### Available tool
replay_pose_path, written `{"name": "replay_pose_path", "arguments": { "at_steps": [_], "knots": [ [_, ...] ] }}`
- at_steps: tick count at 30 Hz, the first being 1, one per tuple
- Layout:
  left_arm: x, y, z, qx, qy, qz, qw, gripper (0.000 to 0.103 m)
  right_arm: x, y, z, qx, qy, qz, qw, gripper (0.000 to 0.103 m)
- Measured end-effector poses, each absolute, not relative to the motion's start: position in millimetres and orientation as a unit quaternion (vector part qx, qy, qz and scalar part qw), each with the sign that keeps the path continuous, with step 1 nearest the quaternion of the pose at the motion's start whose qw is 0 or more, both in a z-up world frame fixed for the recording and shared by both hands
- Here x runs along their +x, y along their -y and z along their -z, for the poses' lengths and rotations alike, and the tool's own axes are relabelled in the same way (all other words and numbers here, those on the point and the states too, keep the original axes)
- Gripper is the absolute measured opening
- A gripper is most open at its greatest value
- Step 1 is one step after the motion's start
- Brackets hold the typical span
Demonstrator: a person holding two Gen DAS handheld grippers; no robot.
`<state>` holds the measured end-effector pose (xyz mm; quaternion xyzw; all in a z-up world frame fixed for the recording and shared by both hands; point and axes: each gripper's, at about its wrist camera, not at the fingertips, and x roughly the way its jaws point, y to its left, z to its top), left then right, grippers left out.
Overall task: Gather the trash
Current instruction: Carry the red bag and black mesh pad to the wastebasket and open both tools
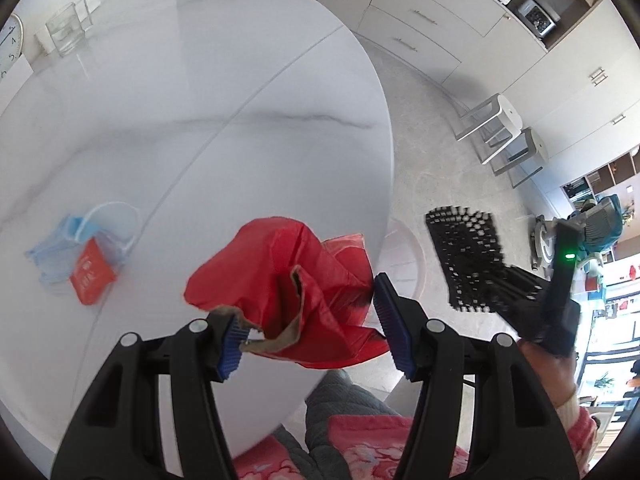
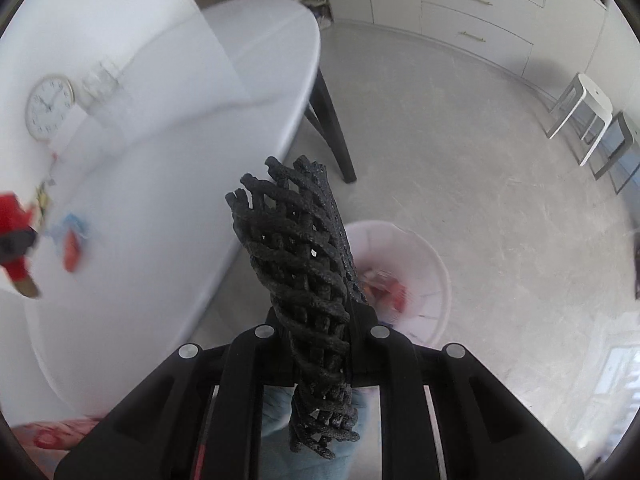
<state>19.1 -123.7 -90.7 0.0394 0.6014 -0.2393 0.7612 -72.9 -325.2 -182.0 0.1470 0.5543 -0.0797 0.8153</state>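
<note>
Red wrapper (image 1: 288,280) fills left hand-held gripper (image 1: 310,330), black mesh (image 2: 300,264) right's (image 2: 352,344) (bin (image 2: 420,256) below).

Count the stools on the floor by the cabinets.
2. A white stool stands on the floor by the cabinets, and a grey stool stands right beside it. Others may be out of view.

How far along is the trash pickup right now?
Some scraps already lie in the white bin on the floor. In hand: the right gripper clamps black foam netting, and the left gripper carries a red bag. Left: the blue and red wrapper on the table.
</note>
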Motion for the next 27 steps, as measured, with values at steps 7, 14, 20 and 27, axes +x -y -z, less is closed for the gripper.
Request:
{"name": "replay_pose_path", "arguments": {
  "at_steps": [7,14,20,27],
  "knots": [
    [-6,171,90,0.049,-0.606,0.228,0.761,0.057,-73,364,248,0.148,-0.6,0.042,0.785,0.079],
    [-21,199,92,0.074,-0.607,0.229,0.758,0.057,-77,384,231,0.187,-0.571,0.059,0.797,0.094],
    [-30,234,110,0.114,-0.609,0.265,0.739,0.057,-117,403,179,0.199,-0.525,0.104,0.821,0.097],
    [-46,281,149,0.152,-0.614,0.316,0.707,0.059,-155,427,125,0.183,-0.482,0.144,0.844,0.1]
  ]
}}
